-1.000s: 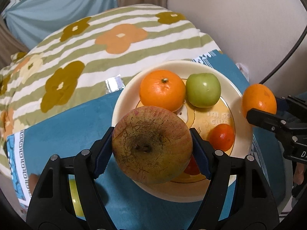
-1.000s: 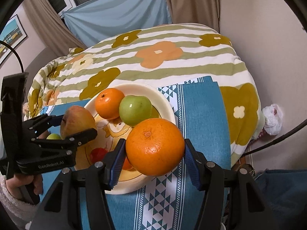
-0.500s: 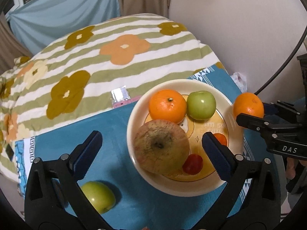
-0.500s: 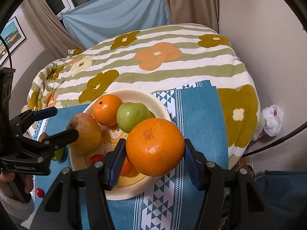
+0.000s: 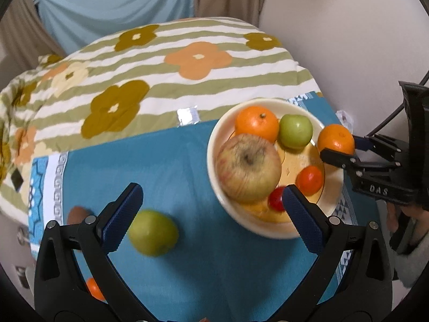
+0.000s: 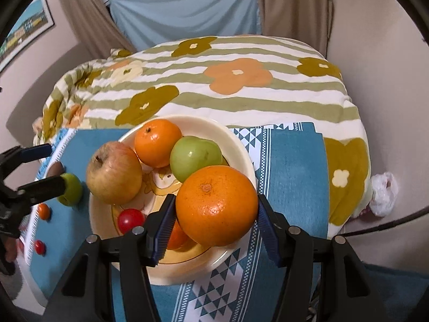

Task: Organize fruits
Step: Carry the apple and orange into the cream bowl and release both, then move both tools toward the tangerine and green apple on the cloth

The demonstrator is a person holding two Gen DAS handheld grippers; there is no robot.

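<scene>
**Big apple set in bowl; orange held over the rim**

Left wrist view. Left gripper (image 5: 211, 205) has its jaws spread as wide as they go, nothing between the pads; they have just been opening. The big apple (image 5: 248, 167) sits in the cream bowl (image 5: 214, 171), leaning against the tangerine (image 5: 256, 126), with a green apple (image 5: 295, 131) behind and two small red fruits (image 5: 309, 179) on the bowl floor. Judgement: the apple was let go here because the bowl is the collecting spot. Gripper points steeply down, aimed left of the bowl over the teal cloth (image 5: 174, 161), where a loose green apple (image 5: 152, 232) lies just inside the left pad's line, untouched. A small orange fruit (image 5: 94, 289) and a brown one (image 5: 77, 214) lie nearer the cloth's edge. Likely next pick: the loose green apple. View is motion-blurred.

Right wrist view. Right gripper (image 6: 214, 225) is clamped part-closed on a large orange (image 6: 215, 205), both pads (image 6: 163, 228) pressed to its sides. It hangs tilted down over the bowl's near rim (image 6: 241, 145), clear of the fruit inside. Judgement: it waits for room; the free space is the front of the bowl floor. The surface is a bed with a flowered quilt (image 6: 228, 91), no desk. A hand (image 6: 9, 252) grips the left tool at the frame edge.
</scene>
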